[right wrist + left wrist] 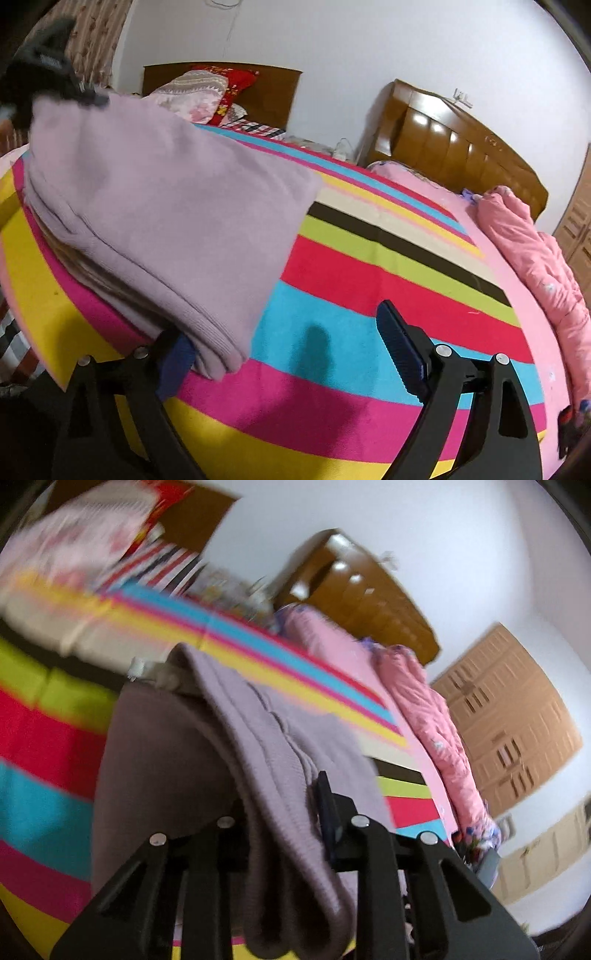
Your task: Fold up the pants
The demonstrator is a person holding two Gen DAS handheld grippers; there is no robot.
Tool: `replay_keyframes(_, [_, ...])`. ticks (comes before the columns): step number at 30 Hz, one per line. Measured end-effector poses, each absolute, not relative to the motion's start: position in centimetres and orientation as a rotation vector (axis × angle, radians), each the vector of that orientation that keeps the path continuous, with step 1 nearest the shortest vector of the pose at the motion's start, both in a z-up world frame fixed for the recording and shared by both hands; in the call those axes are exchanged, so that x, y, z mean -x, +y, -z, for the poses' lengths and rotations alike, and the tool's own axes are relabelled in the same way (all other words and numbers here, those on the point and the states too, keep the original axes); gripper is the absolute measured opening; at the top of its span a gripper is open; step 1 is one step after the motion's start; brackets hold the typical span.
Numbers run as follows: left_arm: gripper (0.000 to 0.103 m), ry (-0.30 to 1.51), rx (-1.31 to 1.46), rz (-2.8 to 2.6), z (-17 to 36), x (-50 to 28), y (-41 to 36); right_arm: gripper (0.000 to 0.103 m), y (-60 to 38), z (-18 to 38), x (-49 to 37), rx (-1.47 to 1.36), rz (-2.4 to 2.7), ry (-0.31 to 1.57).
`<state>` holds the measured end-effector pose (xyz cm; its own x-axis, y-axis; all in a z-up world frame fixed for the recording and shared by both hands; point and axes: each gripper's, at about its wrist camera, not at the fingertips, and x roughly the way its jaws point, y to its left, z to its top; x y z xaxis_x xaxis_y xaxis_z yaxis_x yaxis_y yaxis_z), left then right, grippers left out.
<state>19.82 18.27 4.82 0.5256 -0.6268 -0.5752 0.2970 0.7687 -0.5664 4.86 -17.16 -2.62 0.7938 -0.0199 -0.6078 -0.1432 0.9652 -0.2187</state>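
Pants: I see the lilac pants (155, 192), already folded into several layers, partly lifted off the striped blanket (369, 280) on the bed; one end is raised, the other end droops toward the blanket beside my right gripper.
Left gripper: I have my left gripper (284, 812) with its jaws clenched on a thick bunch of the pants' fabric, which hangs through and below them; the view is blurred.
Right gripper: I hold my right gripper (284, 350) with its jaws spread wide and released; the folded edge lies just against the left pad, nothing is pressed between.
Surroundings: a pink quilt (535, 251) lies along the far side of the bed, well apart.
Risk, slipping layers: I judge the stack is carried from one end only, so the loose layers may slide apart and undo the fold.
Risk, missed grasp: if I close the right jaws now, I may catch only the outer layer, or the blanket beneath.
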Motion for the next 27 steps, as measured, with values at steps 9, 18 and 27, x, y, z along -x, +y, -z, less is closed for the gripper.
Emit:
replay_keyframes(9, [0.026, 0.901, 0.72, 0.548, 5.3, -19.4, 26.8, 0.086, -17.1, 3.3, -5.8, 0.211, -0.128, 0.702])
replay_keyframes(18, [0.095, 0.81, 0.455, 0.114, -1.1, -17.2, 26.1, 0.084, -17.5, 0.5, -4.6, 0.173, -0.317, 0.76])
replay_keyframes(27, [0.098, 0.732, 0.057, 0.3, -2.9, -14.4, 15.0, 0.085, -14.2, -4.3, -6.2, -0.006, -0.513, 0.615])
